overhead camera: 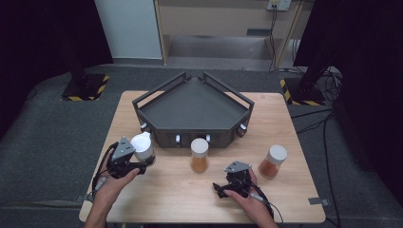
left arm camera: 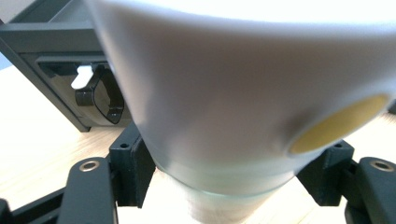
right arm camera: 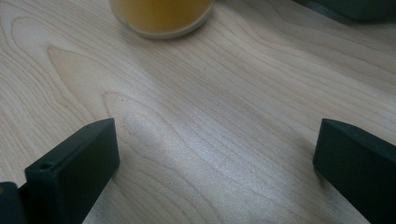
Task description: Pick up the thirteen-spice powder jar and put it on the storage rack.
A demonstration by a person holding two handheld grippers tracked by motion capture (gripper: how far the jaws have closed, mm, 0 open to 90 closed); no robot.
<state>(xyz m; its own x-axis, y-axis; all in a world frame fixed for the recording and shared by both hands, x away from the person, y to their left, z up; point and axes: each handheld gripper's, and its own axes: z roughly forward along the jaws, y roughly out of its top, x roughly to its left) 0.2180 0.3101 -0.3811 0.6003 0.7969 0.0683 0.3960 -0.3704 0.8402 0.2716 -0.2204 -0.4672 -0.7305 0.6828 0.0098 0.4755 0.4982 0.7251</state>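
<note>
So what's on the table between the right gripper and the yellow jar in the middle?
Nothing: the right gripper view shows bare wood from the right gripper up to the yellow jar.

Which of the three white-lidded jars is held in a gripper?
The leftmost jar, clamped in the left gripper near the tray's left corner. The middle jar and the right jar stand free on the table, both showing orange contents.

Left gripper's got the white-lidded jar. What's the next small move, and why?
Probably carry the jar up and forward over the wall of the dark tray. The left gripper is shut on it beside the tray's front-left corner, and the tray floor looks bare.
</note>
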